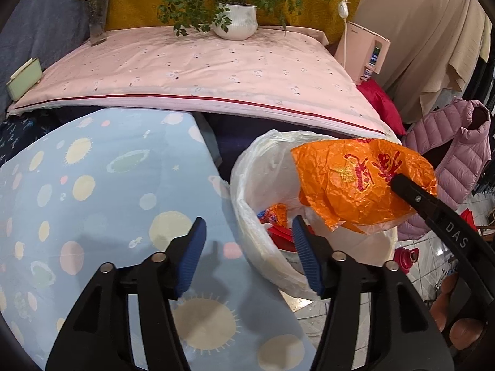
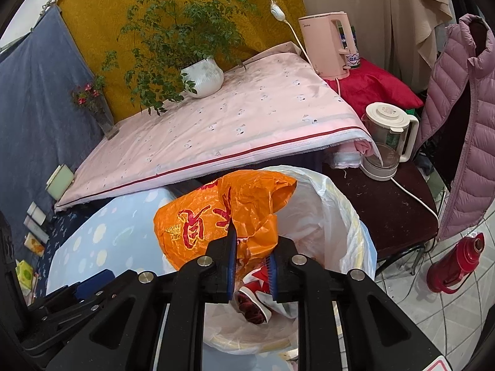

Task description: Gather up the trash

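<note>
Dropping the orange plastic bag into the lined trash bin is the step in hand, judged from how things lie: the bag hangs over the bin's mouth and is not yet inside.

Start with your left gripper, nearest in the left wrist view. Its blue pads stand well apart and nothing lies between them. One pad sits over the blue planet-print cloth at 7 o'clock; the other sits over the bin's white liner at 5 o'clock. It holds nothing.

Next, your right gripper. Its jaws stand narrowly apart. A crumpled fold of the orange bag lies against the left pad, and the right pad appears clear of it. Whether the pads still press the plastic cannot be told from these views; treat the bag as barely held, or already released.

In the left wrist view the bag sits at 3 o'clock, draped past the bin's far rim. Inside the bin, red wrappers and a paper cup already lie at the bottom.

For the next move, widen the right jaws fully and let the bag fall. Light plastic may cling to a pad or catch on the liner's edge, so confirm that it drops clear of the rim.

Farther off, at 12 o'clock, the pink-covered table carries a potted plant.
</note>
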`<state>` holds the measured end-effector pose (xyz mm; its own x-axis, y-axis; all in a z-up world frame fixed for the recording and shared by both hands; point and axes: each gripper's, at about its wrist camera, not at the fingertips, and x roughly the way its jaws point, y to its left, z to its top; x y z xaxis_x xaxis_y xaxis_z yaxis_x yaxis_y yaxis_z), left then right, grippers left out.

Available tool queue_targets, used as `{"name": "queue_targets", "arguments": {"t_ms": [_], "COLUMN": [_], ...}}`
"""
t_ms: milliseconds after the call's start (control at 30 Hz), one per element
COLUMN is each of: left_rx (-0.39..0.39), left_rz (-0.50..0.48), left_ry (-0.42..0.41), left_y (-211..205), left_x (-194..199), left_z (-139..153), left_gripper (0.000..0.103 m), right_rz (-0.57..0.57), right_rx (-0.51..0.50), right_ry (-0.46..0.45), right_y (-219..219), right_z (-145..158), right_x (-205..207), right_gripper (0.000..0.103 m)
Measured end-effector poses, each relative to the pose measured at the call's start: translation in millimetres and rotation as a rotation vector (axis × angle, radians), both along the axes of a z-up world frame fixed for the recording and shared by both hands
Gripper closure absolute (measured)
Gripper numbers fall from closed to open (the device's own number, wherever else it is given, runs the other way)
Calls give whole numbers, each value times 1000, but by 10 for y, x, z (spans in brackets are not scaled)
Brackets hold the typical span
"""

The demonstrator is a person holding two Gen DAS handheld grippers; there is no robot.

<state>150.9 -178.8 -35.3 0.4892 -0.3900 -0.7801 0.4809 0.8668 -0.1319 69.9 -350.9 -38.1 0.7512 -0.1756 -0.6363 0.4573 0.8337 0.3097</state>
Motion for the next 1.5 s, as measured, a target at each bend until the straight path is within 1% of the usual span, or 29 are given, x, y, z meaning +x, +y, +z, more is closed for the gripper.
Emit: {"name": "queue_targets", "arguments": {"t_ms": [33, 333, 400, 467, 500, 533, 667, 733, 833, 933, 1100, 1167, 1300, 1367, 1500], "left_rx": [5, 26, 29, 32, 33, 33, 38, 41, 46, 49, 61, 64, 70, 74, 78], "left_rz": [4, 14, 16, 20, 22, 26, 28, 29, 31, 35, 33, 33, 36, 38, 40], "left_ry": [-5, -11, -11, -12, -12, -14, -14, -17, -19, -22, -27, -29, -36, -42, -44], "left_y": [14, 79, 93, 110, 116, 126, 140, 143, 149, 156, 144, 146, 155, 158, 167], "left_x": [4, 15, 13, 12, 11, 11, 13, 7, 3, -3, -46, -60, -92, -113, -151], "left_z": [-3, -53, -60, -65, -68, -69, -79, -80, -84, -89, -98, -101, -94, -94, -104], "left_gripper": [44, 44, 42, 39, 38, 37, 37, 37, 36, 34, 33, 32, 29, 26, 25], "right_rz": [3, 27, 29, 29, 28, 28, 36, 38, 47, 51, 51, 51, 54, 57, 61], "right_rx": [0, -17, -18, -18, -20, -22, -28, -33, -37, -53, -64, -67, -79, -85, -100], "right_ry": [1, 14, 15, 16, 14, 13, 12, 11, 14, 19, 21, 22, 24, 26, 31], "right_y": [17, 101, 94, 103, 104, 107, 137, 155, 173, 194, 201, 203, 226, 232, 243], "right_z": [-2, -10, -7, -3, -3, 0, 2, 5, 4, 12, 21, 21, 17, 11, 6], "right_x": [8, 75, 93, 106, 100, 106, 135, 143, 143, 123, 80, 71, 23, -4, -47], "right_gripper": [84, 83, 83, 80, 77, 75, 71, 67, 63, 60, 58, 56, 47, 46, 42]}}
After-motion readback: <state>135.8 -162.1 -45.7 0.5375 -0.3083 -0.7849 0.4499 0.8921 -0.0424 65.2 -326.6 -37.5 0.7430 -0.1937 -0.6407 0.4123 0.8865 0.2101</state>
